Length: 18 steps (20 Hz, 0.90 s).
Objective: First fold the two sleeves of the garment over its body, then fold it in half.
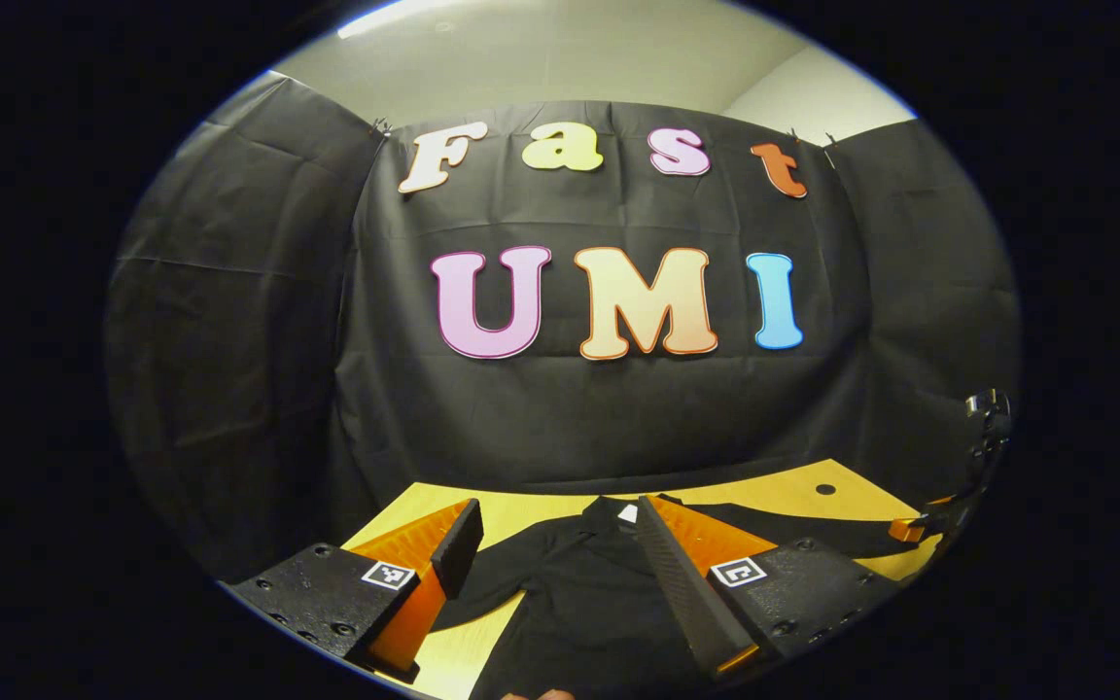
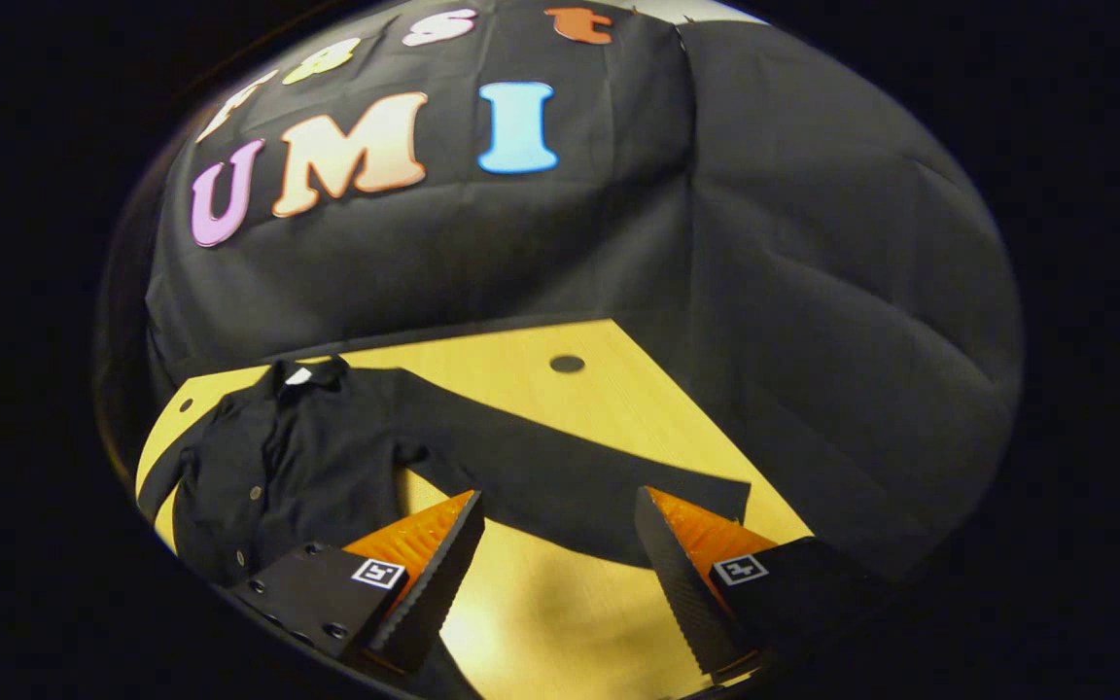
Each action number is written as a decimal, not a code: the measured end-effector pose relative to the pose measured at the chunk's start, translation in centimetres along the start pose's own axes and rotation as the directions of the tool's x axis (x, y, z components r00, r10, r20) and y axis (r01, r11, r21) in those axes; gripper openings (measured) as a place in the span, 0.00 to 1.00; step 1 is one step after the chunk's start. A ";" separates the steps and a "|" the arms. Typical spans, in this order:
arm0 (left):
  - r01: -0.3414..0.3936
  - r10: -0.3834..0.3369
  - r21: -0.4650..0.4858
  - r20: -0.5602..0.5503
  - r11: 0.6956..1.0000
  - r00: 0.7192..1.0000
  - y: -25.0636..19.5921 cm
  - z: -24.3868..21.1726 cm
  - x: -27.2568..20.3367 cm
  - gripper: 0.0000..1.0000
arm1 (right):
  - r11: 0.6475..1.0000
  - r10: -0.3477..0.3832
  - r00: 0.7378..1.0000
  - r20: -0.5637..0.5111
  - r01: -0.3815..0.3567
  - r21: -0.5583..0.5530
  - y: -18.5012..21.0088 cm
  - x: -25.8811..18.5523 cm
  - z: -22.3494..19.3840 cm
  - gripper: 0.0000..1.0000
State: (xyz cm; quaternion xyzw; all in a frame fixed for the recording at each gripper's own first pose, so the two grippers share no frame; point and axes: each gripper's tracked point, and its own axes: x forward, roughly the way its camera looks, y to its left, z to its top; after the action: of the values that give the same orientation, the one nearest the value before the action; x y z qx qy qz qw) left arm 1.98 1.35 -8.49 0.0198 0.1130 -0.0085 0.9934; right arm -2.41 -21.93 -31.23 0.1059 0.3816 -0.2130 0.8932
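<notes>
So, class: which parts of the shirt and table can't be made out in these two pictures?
- Left gripper view: the shirt hem is cut off by the bottom edge, and the left gripper fingers cover parts of it.
- Right gripper view: the far sleeve runs off the picture's edge.
- Right gripper view: the table front is behind the right gripper.

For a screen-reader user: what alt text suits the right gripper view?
A dark button-up shirt lies flat on a wooden table, one long sleeve stretched out unfolded. The right gripper hovers open near the sleeve's cuff, holding nothing.
</notes>
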 end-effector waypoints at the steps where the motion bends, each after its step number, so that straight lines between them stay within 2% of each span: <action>1: -0.002 0.002 0.003 -0.005 1.000 1.000 0.0 -0.1 0.1 0.94 | 1.000 -0.010 1.000 -0.029 0.011 0.025 -1.2 0.4 -0.8 0.99; 4: -0.005 0.005 -0.011 -0.026 1.000 1.000 -0.5 -0.9 -0.1 0.96 | 0.993 -0.086 0.990 -0.108 0.094 0.067 -5.1 1.9 -2.6 0.99; 6: -0.003 0.002 -0.015 -0.040 1.000 0.999 -0.9 -1.4 -0.4 0.94 | 0.985 -0.118 0.977 -0.176 0.138 0.107 -7.0 2.9 -3.9 1.00; 11: -0.001 0.002 0.005 -0.058 1.000 0.998 -1.1 -1.9 -0.7 0.94 | 0.957 -0.163 0.942 -0.293 0.223 0.186 -9.8 3.9 -5.4 0.99; 17: -0.002 0.004 0.022 -0.060 1.000 0.998 -1.0 -1.8 -0.5 0.94 | 0.939 -0.134 0.907 -0.400 0.245 0.242 -10.4 4.9 -7.0 0.99; 18: -0.001 0.003 0.027 -0.058 1.000 0.998 -0.9 -1.7 -0.7 0.96 | 0.937 -0.122 0.900 -0.418 0.243 0.250 -10.3 5.0 -7.4 0.99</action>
State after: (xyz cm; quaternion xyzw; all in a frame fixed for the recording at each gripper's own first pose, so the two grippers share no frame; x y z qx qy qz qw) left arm 0.93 0.50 -9.99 0.0334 0.1417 -0.0084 0.9893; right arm -8.78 -29.98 -40.27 0.2426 0.5265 -0.3256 0.7470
